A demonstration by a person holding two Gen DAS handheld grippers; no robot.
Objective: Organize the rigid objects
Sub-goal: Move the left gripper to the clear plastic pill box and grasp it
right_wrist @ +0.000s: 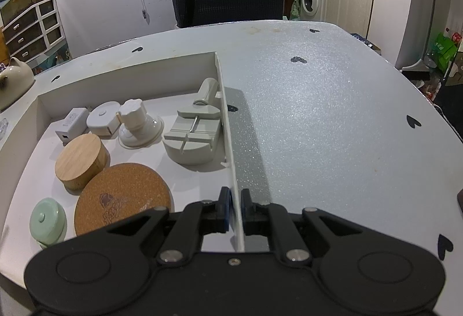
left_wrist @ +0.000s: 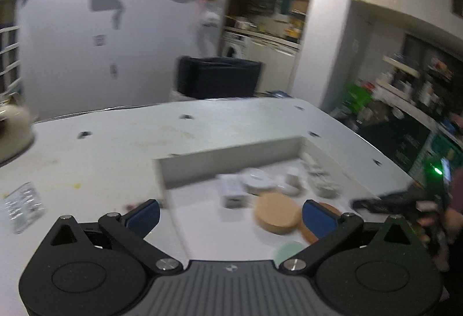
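Observation:
A white open box (right_wrist: 222,90) on the table holds a wooden round lid (right_wrist: 79,161), a cork coaster (right_wrist: 124,199), a mint green lid (right_wrist: 47,222), a white suction knob (right_wrist: 139,123), a grey watch tool (right_wrist: 194,134), a white round case (right_wrist: 102,119) and a white adapter (right_wrist: 71,125). My right gripper (right_wrist: 235,209) is shut on the box's right wall. My left gripper (left_wrist: 231,213) is open and empty above the box's near left part (left_wrist: 162,177); that view is blurred. The wooden lid (left_wrist: 276,213) lies between its fingers.
A beige ceramic pot (right_wrist: 13,79) stands at the table's left edge. A clear plastic piece (left_wrist: 23,206) lies left of the box. A dark chair (right_wrist: 228,2) stands behind the table. The right gripper and hand show at the right of the left wrist view (left_wrist: 405,203).

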